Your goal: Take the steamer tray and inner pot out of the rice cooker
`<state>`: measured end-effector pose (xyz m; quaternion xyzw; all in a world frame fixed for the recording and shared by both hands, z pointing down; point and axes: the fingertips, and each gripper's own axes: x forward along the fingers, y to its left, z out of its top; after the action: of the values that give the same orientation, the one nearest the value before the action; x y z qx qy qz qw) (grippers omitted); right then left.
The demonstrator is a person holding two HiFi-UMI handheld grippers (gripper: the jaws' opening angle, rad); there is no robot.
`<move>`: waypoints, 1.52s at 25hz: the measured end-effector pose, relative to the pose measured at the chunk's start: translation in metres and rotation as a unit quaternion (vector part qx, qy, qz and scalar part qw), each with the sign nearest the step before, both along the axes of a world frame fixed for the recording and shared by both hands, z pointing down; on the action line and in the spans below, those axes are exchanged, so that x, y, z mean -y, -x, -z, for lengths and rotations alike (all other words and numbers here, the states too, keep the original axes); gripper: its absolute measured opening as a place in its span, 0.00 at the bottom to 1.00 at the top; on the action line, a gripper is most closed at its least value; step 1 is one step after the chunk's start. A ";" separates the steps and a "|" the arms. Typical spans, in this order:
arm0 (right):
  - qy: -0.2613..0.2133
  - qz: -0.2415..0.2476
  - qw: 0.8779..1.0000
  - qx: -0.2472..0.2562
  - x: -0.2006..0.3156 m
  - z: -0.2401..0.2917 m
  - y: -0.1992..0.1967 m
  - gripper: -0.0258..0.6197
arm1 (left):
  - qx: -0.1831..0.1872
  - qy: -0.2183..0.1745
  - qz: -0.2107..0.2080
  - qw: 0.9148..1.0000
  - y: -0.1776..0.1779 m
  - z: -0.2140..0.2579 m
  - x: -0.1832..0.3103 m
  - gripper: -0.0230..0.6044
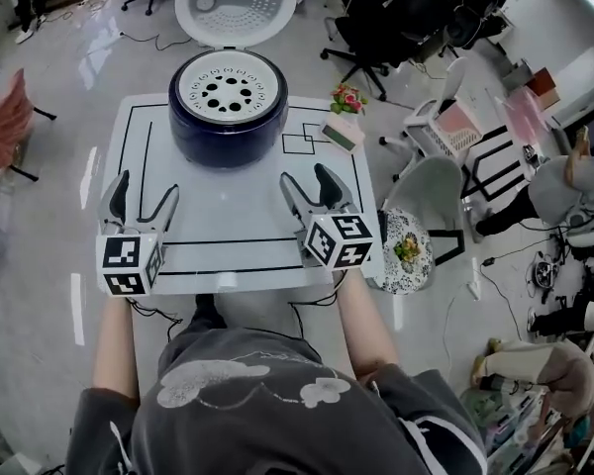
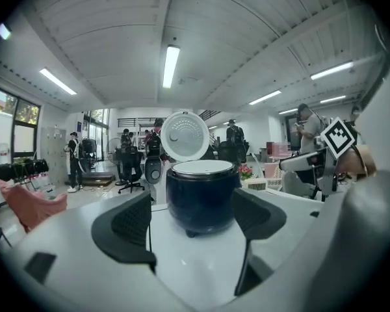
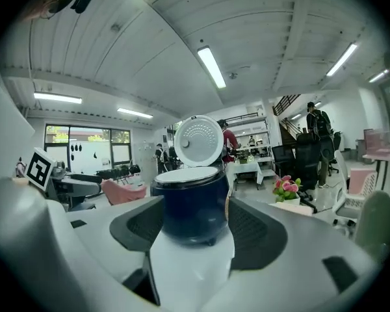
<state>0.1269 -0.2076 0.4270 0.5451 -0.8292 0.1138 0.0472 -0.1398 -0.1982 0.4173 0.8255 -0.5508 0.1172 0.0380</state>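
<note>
A dark blue rice cooker [image 1: 228, 117] stands at the far middle of the white table [image 1: 238, 226], its round white lid [image 1: 236, 3] swung open behind it. A white steamer tray [image 1: 228, 87] with several holes rests in its top; the inner pot beneath is hidden. The cooker also shows straight ahead in the left gripper view [image 2: 201, 197] and the right gripper view [image 3: 190, 203]. My left gripper [image 1: 144, 194] hovers open near the table's front left. Front right, my right gripper [image 1: 314, 183] is open too. Both are empty and well short of the cooker.
A small box with pink flowers [image 1: 345, 117] sits right of the cooker. Black lines mark the tabletop. Office chairs [image 1: 381, 28], a white chair [image 1: 431, 191] and seated people [image 1: 574, 181] surround the table on a glossy floor.
</note>
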 end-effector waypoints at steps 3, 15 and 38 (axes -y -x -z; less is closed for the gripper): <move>0.001 -0.006 1.000 -0.001 0.029 0.013 -0.001 0.51 | -0.001 -0.005 -0.016 1.000 -0.001 0.009 0.028 0.66; 0.033 -0.006 0.999 -0.036 0.128 0.048 0.030 0.51 | -0.019 -0.004 -0.066 0.998 0.014 0.043 0.124 0.66; 0.128 0.047 0.953 -0.271 0.259 -0.019 0.043 0.48 | -0.011 0.007 -0.060 0.998 0.001 0.018 0.184 0.66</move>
<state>0.0841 -0.4665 0.4462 0.5050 -0.7886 0.0646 0.3447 -0.1404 -0.3824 0.3988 0.8581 -0.4989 0.1137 0.0426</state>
